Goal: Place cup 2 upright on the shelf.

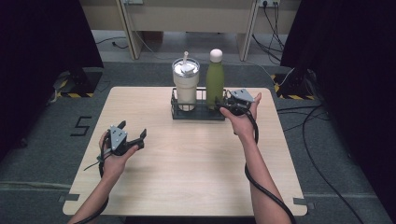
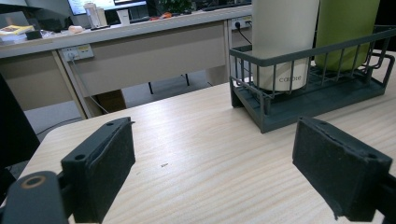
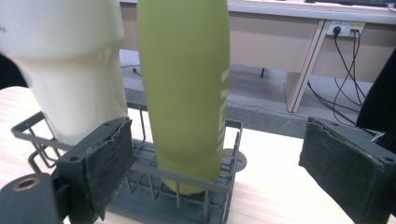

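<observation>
- Right tongs [image 1: 227,105] at the right end of the dark wire rack [image 3: 187,186], near the counter's [image 1: 196,154] far edge; jaws apart, straddling the tall matte-green metal bottle [image 3: 184,88], pads not touching.
- I'd centre on the body above the rack rail, square both pads, squeeze, then lift straight up, clear of the cream tumbler with straw [image 1: 186,84].
- Left tongs [image 1: 128,135] released, empty, near the left edge.
- Bottle cap cut off in the right gripper view; its base is half hidden by the wires.

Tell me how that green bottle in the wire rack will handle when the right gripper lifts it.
The green bottle looks smooth and rounded, so the pads may slip unless they squeeze squarely. It is tall and narrow, so probably tippy once clear of the wire rack. Its rigid-looking wall should not give; its weight can't be judged.
</observation>
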`<state>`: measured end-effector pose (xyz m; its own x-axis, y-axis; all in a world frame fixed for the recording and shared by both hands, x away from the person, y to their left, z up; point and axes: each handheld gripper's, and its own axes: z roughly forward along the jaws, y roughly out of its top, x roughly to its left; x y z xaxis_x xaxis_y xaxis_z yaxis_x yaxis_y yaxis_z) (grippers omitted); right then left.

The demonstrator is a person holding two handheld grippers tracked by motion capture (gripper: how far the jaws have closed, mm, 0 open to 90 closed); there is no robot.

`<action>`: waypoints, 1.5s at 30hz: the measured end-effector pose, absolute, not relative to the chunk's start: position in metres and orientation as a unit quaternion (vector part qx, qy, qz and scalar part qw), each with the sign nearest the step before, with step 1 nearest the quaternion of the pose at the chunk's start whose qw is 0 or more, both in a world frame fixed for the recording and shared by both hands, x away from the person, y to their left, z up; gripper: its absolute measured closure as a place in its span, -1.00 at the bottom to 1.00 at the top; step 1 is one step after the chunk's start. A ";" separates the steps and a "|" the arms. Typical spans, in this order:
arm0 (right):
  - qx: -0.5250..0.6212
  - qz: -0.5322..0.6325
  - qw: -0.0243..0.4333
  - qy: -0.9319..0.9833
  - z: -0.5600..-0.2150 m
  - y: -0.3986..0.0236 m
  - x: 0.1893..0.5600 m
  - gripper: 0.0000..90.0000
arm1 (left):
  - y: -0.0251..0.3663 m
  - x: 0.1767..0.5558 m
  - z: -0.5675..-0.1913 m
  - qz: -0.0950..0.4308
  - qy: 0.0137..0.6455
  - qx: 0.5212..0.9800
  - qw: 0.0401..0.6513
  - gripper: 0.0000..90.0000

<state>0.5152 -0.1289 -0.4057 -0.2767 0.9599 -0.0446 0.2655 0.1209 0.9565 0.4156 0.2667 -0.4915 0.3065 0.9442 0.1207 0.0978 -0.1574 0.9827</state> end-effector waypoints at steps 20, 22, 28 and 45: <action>0.473 0.464 0.379 0.646 -0.418 -0.152 0.472 -0.75 | 0.266 0.414 -0.491 0.422 0.409 0.635 0.501 -0.73; 0.474 0.464 0.379 0.645 -0.420 -0.154 0.469 -0.75 | 0.267 0.414 -0.491 0.423 0.409 0.635 0.500 -0.73; 0.480 0.467 0.374 0.642 -0.427 -0.160 0.457 -0.75 | 0.267 0.414 -0.491 0.424 0.411 0.633 0.501 -0.73; 0.477 0.445 0.393 0.648 -0.446 -0.182 0.430 -0.75 | 0.267 0.413 -0.491 0.425 0.411 0.633 0.501 -0.73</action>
<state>0.4299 -0.1818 -0.4462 -0.2362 0.9679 -0.0862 0.2680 0.1502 0.9516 0.4131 0.2669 -0.4907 0.3022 0.9449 0.1260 0.0947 -0.1613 0.9824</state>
